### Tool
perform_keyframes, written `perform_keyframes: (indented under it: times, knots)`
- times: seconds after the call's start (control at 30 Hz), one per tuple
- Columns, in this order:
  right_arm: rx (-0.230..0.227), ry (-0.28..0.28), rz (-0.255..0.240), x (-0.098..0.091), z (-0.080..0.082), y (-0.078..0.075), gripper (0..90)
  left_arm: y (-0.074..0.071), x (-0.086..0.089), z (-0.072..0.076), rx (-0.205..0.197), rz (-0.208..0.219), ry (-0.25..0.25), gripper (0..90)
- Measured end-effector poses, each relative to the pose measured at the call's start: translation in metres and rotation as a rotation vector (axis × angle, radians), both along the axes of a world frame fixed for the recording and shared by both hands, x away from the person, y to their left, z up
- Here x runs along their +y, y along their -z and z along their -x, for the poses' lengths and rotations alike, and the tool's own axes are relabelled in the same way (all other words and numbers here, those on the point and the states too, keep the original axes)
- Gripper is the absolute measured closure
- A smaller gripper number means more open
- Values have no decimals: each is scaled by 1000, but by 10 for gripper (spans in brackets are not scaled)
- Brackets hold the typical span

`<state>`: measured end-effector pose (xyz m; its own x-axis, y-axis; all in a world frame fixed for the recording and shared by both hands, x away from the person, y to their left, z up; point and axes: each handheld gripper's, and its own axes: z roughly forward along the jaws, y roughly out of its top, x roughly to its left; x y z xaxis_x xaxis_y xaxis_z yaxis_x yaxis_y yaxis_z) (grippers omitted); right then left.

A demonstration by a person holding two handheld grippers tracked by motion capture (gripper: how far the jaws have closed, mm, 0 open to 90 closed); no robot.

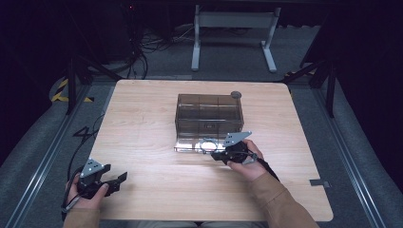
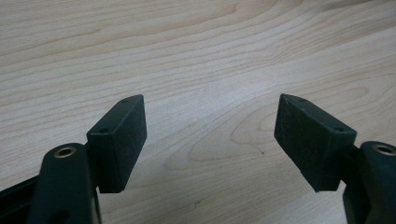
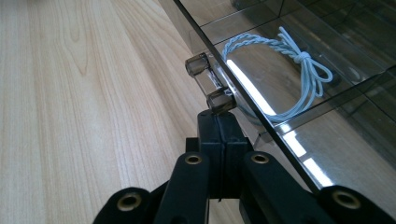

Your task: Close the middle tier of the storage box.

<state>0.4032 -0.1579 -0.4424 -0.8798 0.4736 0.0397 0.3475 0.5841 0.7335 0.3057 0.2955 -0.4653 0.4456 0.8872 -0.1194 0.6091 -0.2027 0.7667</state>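
Note:
A smoky clear box stands at the middle of the wooden table. Its low drawer sticks out toward me and holds a coiled pale blue cord. My right gripper is shut, pads pressed together with nothing seen between them. Its tips sit right against the near end of the drawer's clear bar handle. My left gripper rests at the table's front left, open, with bare wood between its fingers.
A small grey round knob sits at the box's back right corner. Beyond the table stand a white table frame and cables on the floor. Dark rails run along both sides of the table.

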Motion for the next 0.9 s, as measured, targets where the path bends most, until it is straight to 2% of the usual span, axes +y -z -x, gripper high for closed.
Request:
perform_keyframes:
  times: [0.37,0.47,0.9]
  knots:
    - [-16,18,-4,-2,-5,-5,900,0,1,1,2,-1,0,263]
    - [-21,20,9,-3,-8,-6,900,0,1,1,-1,4,-6,262]
    - [-11,37,19,-7,-18,-7,900,0,0,0,2,-1,-3,262]
